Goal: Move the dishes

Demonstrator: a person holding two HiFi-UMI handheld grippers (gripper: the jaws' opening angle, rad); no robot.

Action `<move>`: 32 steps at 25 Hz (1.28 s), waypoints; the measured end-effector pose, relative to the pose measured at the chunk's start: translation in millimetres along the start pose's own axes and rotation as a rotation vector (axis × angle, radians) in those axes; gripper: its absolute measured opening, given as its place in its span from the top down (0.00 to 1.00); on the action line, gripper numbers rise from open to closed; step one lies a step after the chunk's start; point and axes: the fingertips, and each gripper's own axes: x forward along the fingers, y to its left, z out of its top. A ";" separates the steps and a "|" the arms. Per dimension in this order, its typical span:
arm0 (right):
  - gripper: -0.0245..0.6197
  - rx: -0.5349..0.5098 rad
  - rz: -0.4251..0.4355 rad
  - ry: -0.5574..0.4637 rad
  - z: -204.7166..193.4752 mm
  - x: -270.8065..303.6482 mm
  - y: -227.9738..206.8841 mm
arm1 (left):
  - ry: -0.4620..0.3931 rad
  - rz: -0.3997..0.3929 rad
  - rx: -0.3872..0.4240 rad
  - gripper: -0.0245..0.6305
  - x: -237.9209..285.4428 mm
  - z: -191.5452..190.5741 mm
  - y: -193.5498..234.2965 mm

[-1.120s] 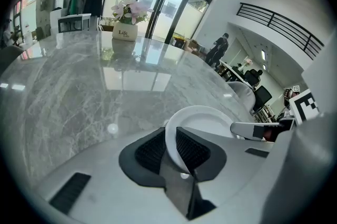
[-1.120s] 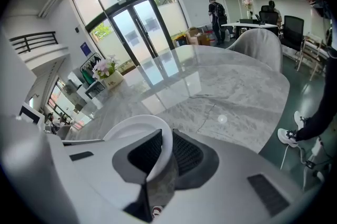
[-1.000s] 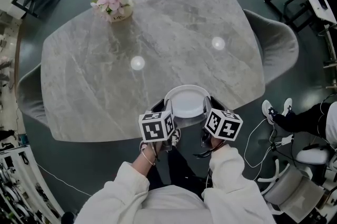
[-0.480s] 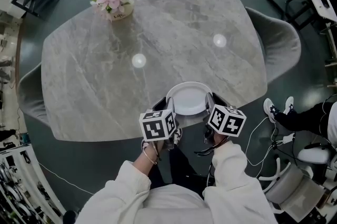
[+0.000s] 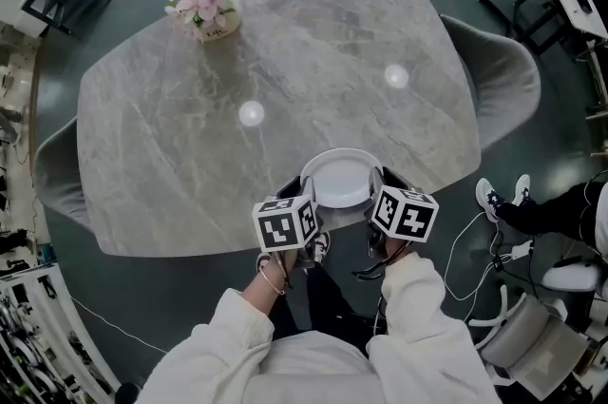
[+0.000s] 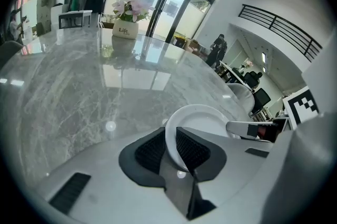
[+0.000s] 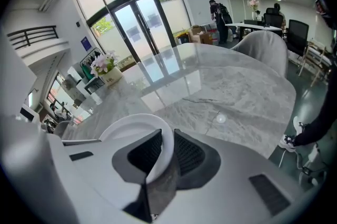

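A white round plate point(image 5: 339, 179) hangs over the near edge of the marble table point(image 5: 190, 145), held level between both grippers. My left gripper point(image 5: 306, 220) is shut on the plate's left rim point(image 6: 174, 146), which stands edge-on between its dark ribbed pads point(image 6: 149, 150). On the opposite side my right gripper point(image 5: 376, 217) is shut on the right rim point(image 7: 164, 152), and the plate's face point(image 7: 129, 127) spreads out beyond its pads point(image 7: 188, 153). The right gripper's white finger point(image 6: 253, 128) shows across the plate in the left gripper view.
A pot of pink flowers point(image 5: 205, 5) stands at the table's far left. Grey chairs sit at the right point(image 5: 499, 74) and left point(image 5: 52, 174) of the table. A seated person's legs and shoes point(image 5: 503, 202) are at the right, beside cables on the floor.
The plate and both grippers have shifted slightly away from me over the table edge. Both grips are unchanged.
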 end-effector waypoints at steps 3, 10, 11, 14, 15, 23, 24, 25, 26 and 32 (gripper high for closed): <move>0.78 0.015 0.007 0.007 -0.3 -0.8 -1.0 | 0.002 -0.009 -0.004 0.88 -1.2 -0.1 -0.5; 0.76 0.018 -0.001 -0.003 -2.4 -2.3 -2.2 | -0.001 0.002 0.020 0.88 -2.9 1.0 -0.4; 0.72 0.018 -0.004 -0.005 -2.5 -3.0 -2.7 | -0.001 0.005 0.024 0.87 -3.7 1.6 0.0; 0.70 0.025 -0.018 -0.014 -3.1 -6.2 -5.4 | -0.011 0.005 0.026 0.83 -7.0 3.9 1.8; 0.70 0.028 -0.025 -0.018 -3.2 -8.0 -6.4 | -0.016 0.002 0.022 0.81 -8.8 4.4 2.7; 0.70 0.064 -0.030 -0.057 -5.0 -31.3 -2.3 | -0.045 -0.003 0.011 0.79 -33.0 7.6 12.2; 0.70 0.071 -0.027 -0.056 -5.8 -37.4 0.5 | -0.049 -0.004 0.012 0.78 -37.3 8.0 12.8; 0.70 0.080 -0.024 -0.059 -6.0 -43.9 3.5 | -0.056 -0.005 0.015 0.78 -41.9 9.3 13.0; 0.72 0.089 -0.020 -0.068 -5.5 -49.8 6.4 | -0.066 -0.006 0.020 0.79 -46.4 11.6 13.1; 0.79 0.115 -0.029 -0.149 -4.8 -85.1 23.8 | -0.120 -0.058 0.058 0.79 -82.2 22.4 10.5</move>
